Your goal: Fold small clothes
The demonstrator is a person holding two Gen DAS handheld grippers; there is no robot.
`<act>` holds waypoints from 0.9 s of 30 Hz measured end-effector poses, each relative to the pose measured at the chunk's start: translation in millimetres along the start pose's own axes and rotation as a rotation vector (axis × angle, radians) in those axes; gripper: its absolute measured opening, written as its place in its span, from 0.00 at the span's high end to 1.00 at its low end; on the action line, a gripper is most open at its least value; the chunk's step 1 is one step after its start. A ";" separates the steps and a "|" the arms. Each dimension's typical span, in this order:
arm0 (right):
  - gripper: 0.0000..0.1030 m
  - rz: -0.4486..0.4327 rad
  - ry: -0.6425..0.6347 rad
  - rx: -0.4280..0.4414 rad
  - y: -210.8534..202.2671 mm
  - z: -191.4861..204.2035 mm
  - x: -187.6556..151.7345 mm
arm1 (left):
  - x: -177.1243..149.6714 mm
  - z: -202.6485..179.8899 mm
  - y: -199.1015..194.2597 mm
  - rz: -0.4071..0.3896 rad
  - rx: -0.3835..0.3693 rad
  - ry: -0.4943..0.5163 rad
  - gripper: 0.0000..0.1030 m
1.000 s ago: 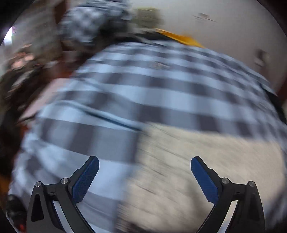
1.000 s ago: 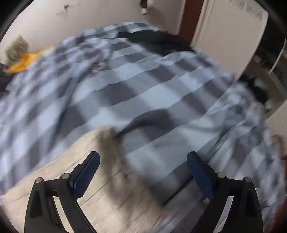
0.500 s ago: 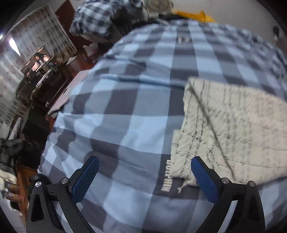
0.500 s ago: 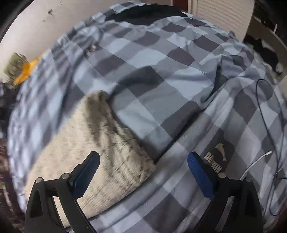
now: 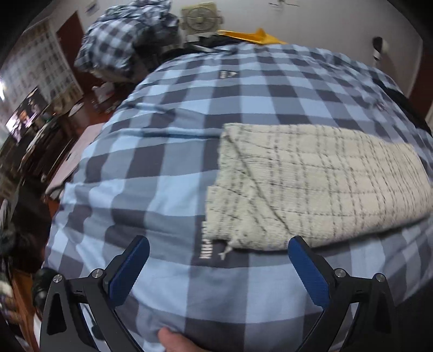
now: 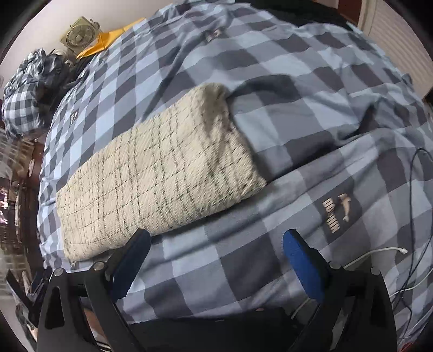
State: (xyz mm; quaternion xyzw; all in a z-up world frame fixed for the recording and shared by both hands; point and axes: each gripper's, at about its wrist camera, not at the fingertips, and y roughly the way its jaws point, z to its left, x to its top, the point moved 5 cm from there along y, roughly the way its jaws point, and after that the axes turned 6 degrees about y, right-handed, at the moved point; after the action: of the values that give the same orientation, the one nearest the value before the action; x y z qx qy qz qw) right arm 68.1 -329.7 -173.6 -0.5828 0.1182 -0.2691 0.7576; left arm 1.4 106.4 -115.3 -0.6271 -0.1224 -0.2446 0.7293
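Two black grippers with blue pads hang spread and empty above the blue-and-grey checked bedspread [image 5: 167,151]: the left gripper [image 5: 217,264] just short of the near-left corner of the folded cream knit garment with thin dark grid lines [image 5: 311,186], the right gripper [image 6: 216,257] near its long near edge. That garment lies flat mid-bed, touched by neither.

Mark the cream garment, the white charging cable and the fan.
cream garment [image 5: 319,186], left wrist view, middle of its folded top.
white charging cable [image 6: 379,251], right wrist view, stretch near its plug.
fan [image 5: 200,17], left wrist view, grille centre.
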 end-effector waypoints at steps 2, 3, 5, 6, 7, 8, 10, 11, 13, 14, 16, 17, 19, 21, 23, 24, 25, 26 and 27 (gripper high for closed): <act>0.06 0.019 0.023 0.016 5.9 -2.4 2.3 | 0.2 -6.4 3.1 0.016 -0.017 0.017 0.00; 0.06 0.030 0.046 0.029 8.8 -3.7 2.9 | -0.2 -8.0 5.2 0.025 -0.021 0.017 0.00; 0.06 0.043 0.095 0.048 13.0 -6.0 3.0 | -2.6 -8.8 11.7 0.057 -0.030 0.002 0.00; 0.06 0.042 0.117 0.047 13.8 -6.3 2.8 | -4.7 -9.3 16.1 0.080 -0.045 -0.009 0.00; 0.06 0.039 0.124 0.043 14.4 -5.6 2.9 | -7.0 -9.4 20.2 0.103 -0.063 -0.023 0.00; 0.06 0.035 0.118 0.036 14.8 -3.4 3.3 | -9.2 -9.0 24.0 0.119 -0.075 -0.034 0.00; 0.06 0.027 0.087 0.019 16.0 3.3 4.6 | -11.3 -8.6 28.8 0.141 -0.089 -0.051 0.00; 0.06 0.021 0.073 0.006 16.5 6.1 4.8 | -11.7 -8.6 30.0 0.144 -0.090 -0.057 0.00; 0.06 0.001 0.059 -0.011 18.0 10.0 5.9 | -11.9 -7.2 31.1 0.136 -0.089 -0.071 0.00; 0.06 -0.010 0.061 -0.003 18.6 11.5 6.0 | -11.8 -6.5 31.1 0.132 -0.087 -0.074 0.00; 0.06 -0.023 0.071 0.023 20.6 13.3 5.9 | -10.8 -4.1 31.1 0.125 -0.068 -0.082 0.00; 0.06 -0.026 0.076 0.032 21.4 14.2 5.7 | -10.5 -1.6 31.3 0.127 -0.038 -0.091 0.00; 0.06 -0.031 0.062 0.013 22.3 17.1 6.1 | -8.6 5.6 28.4 0.102 0.039 -0.107 0.00; 0.06 -0.036 0.026 -0.006 23.4 22.7 6.8 | -6.0 12.9 24.9 0.081 0.072 -0.145 0.00; 0.06 -0.033 -0.002 -0.014 25.0 26.8 6.5 | -3.4 16.7 23.8 0.078 0.028 -0.183 0.00; 0.06 -0.035 -0.009 -0.026 25.4 26.7 6.6 | -2.9 16.7 24.5 0.084 -0.001 -0.194 0.00; 0.06 -0.038 -0.008 -0.037 25.8 25.8 7.2 | -3.0 16.6 25.4 0.094 -0.027 -0.204 0.00; 0.06 -0.040 -0.001 -0.045 26.1 24.0 8.1 | -3.4 15.7 26.4 0.099 -0.037 -0.206 0.00; 0.06 -0.041 0.015 -0.050 26.6 21.0 9.5 | -3.7 14.7 27.3 0.104 -0.042 -0.202 0.00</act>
State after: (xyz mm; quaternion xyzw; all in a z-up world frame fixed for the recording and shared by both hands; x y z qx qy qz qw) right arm 93.5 -313.0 -191.4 -0.6018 0.1186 -0.2856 0.7363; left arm 14.1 123.9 -137.7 -0.6691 -0.1574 -0.1442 0.7118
